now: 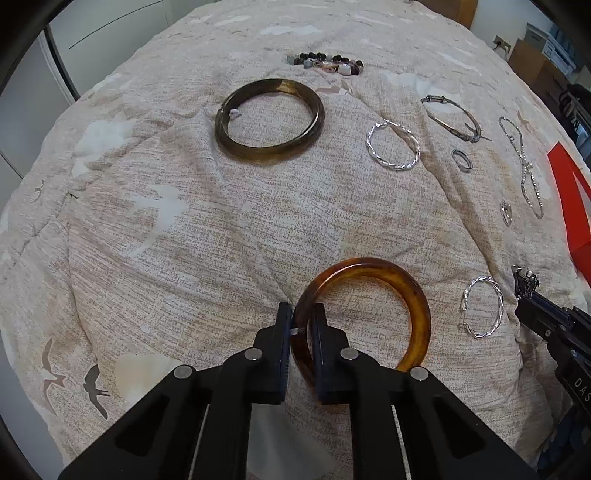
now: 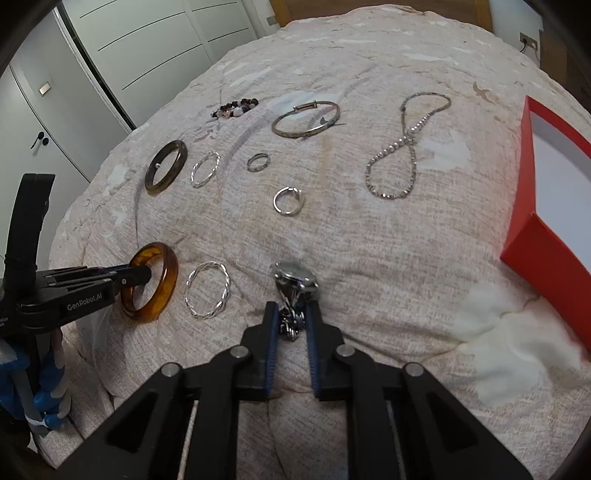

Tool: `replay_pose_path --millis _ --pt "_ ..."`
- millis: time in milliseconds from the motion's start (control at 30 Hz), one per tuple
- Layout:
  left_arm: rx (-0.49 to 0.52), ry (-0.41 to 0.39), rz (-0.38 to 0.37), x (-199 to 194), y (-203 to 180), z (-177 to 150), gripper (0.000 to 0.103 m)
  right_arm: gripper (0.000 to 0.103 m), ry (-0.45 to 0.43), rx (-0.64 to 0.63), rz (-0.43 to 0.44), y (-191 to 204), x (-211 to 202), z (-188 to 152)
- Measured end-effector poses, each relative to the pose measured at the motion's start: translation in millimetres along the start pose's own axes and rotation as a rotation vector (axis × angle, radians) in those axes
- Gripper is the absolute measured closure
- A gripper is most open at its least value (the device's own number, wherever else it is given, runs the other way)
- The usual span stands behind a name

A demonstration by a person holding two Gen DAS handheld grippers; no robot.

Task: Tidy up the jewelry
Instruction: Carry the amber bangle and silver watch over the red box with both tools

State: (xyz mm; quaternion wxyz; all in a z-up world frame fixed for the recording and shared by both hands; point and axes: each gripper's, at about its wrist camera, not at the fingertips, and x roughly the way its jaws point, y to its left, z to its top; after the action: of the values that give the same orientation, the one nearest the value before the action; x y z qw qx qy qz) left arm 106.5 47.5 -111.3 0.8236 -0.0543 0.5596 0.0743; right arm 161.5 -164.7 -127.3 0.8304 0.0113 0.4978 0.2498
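My left gripper (image 1: 301, 319) is shut on the rim of an amber bangle (image 1: 413, 295), also seen in the right wrist view (image 2: 168, 284), lifted slightly off the bed. My right gripper (image 2: 291, 319) is shut on the band of a silver wristwatch (image 2: 295, 277). On the beige bedspread lie a dark olive bangle (image 1: 269, 120), two twisted silver hoops (image 1: 393, 146) (image 1: 482, 306), a thin silver bracelet (image 2: 304, 118), two small rings (image 2: 258, 161) (image 2: 288, 200), a chain necklace (image 2: 406, 147) and a beaded bracelet (image 2: 234, 107).
A red box (image 2: 539, 243) with a white inside stands open at the right edge of the bed. White wardrobe doors (image 2: 92, 74) stand to the left. A wooden headboard (image 2: 369, 7) is at the far end.
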Motion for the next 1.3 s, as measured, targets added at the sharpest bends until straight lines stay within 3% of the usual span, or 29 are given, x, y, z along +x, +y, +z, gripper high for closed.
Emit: replay_pose_path --millis 633,833,1067,1300 --pt "0.01 -0.118 0.027 -95 0 -39 0.093 0.095 -0.117 0.003 -0.027 15 -91 -26" --pt "0.03 -0.142 0.001 -106 -14 -34 0.093 0.095 -0.158 -0.005 -0.027 18 -121 -34" --pt "0.083 -0.179 -0.078 -133 -55 -18 0.093 0.095 -0.215 0.002 -0.063 5 -159 -29" --pt "0.158 -0.194 -0.186 -141 -126 11 0.093 0.095 -0.284 0.031 -0.152 -45 -200 -16"
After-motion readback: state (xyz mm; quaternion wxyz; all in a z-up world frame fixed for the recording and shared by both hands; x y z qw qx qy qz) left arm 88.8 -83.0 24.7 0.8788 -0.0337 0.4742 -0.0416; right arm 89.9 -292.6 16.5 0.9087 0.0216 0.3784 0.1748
